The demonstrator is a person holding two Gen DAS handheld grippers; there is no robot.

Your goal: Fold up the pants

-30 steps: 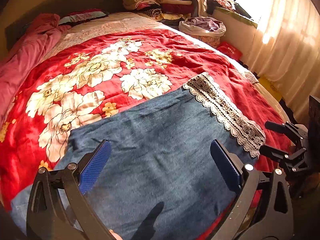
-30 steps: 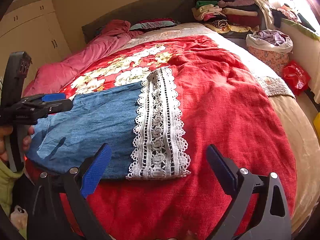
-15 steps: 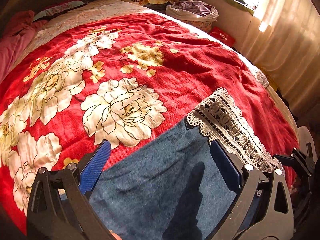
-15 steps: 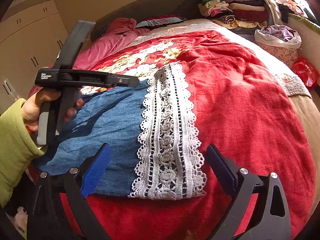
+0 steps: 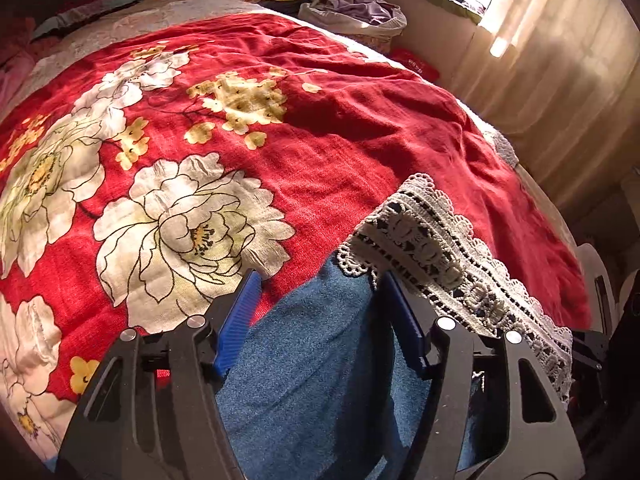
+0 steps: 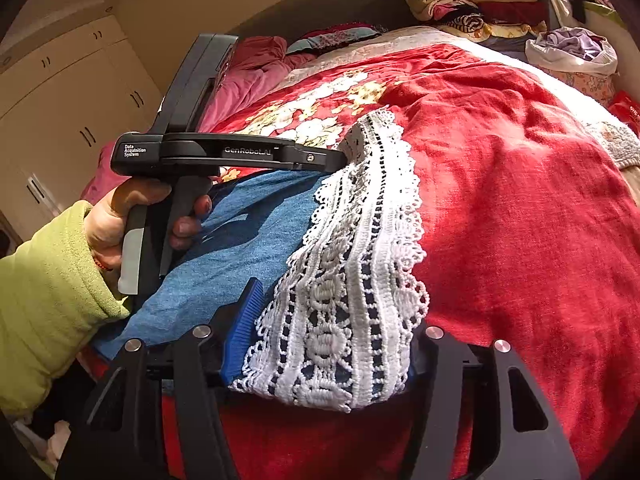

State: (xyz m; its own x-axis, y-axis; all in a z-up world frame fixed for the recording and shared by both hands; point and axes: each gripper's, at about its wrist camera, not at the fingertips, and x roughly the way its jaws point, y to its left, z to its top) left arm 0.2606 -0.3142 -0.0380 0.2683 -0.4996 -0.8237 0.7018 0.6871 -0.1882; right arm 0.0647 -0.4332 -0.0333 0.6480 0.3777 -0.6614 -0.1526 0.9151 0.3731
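Both claws are closing now, where a second ago we were holding them wide apart above the cloth. Our left claw (image 5: 320,320) is narrowing on the far corner of the pants (image 5: 312,380), denim between its blue pads (image 5: 240,320), which are not yet pressing that we can see. Our right claw (image 6: 324,340) is narrowing on the near corner, the lace hem (image 6: 352,280) bunching up between its fingers; its right pad is hidden under the lace, so we cannot tell whether it is biting yet. We have also been bringing the left claw across from mid-leg to the hem end. The pants are lying flat on the red flowered blanket (image 5: 360,120), hem toward the window side. We are judging this as the pinch before lifting the hem over for a fold.
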